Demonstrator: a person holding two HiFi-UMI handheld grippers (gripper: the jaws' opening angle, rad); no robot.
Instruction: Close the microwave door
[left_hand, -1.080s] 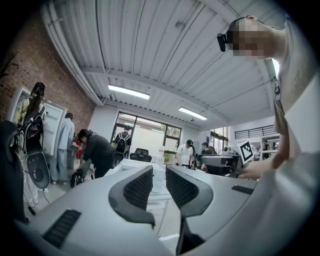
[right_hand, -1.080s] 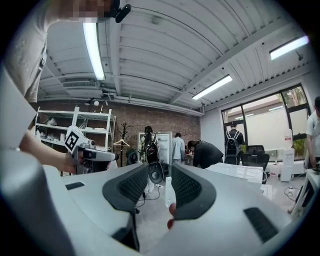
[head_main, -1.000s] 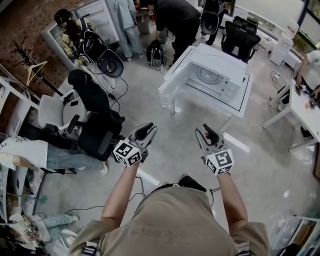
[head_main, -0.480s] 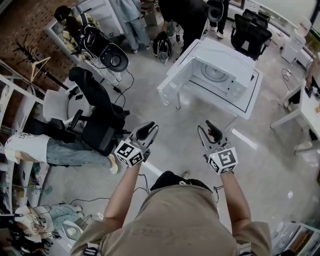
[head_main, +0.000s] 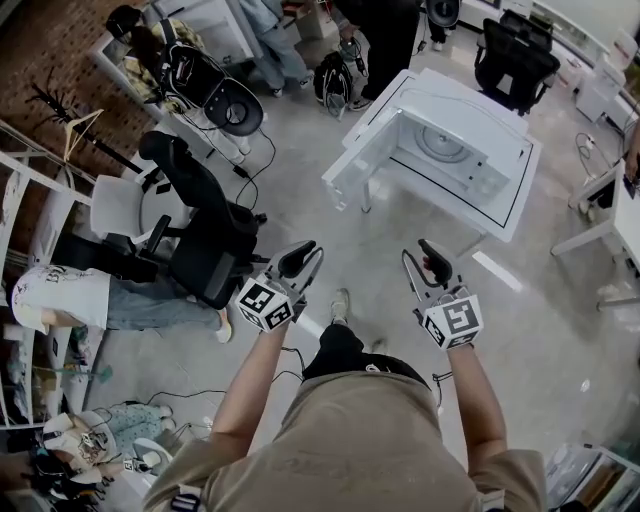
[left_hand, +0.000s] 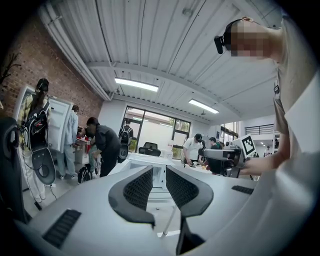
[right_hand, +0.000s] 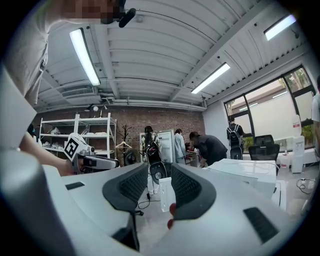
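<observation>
The white microwave stands on a small white table, its cavity and turntable showing. Its door hangs open to the left. Both grippers are held level over the floor, well short of the microwave. My left gripper points at the door side, jaws shut on nothing; the microwave lies straight ahead between its fingertips. My right gripper has its jaws close together with nothing in them. Past the right gripper, the door shows through the gap and the microwave body stands at the right.
A black office chair stands left of my path, with a seated person's legs beside it. Other people stand behind the microwave table. More chairs and white desks are at the back and right. Cables lie on the floor.
I have walked toward the microwave, and it now sits closer and larger in view. Both grippers moved forward with me, jaws unchanged.
</observation>
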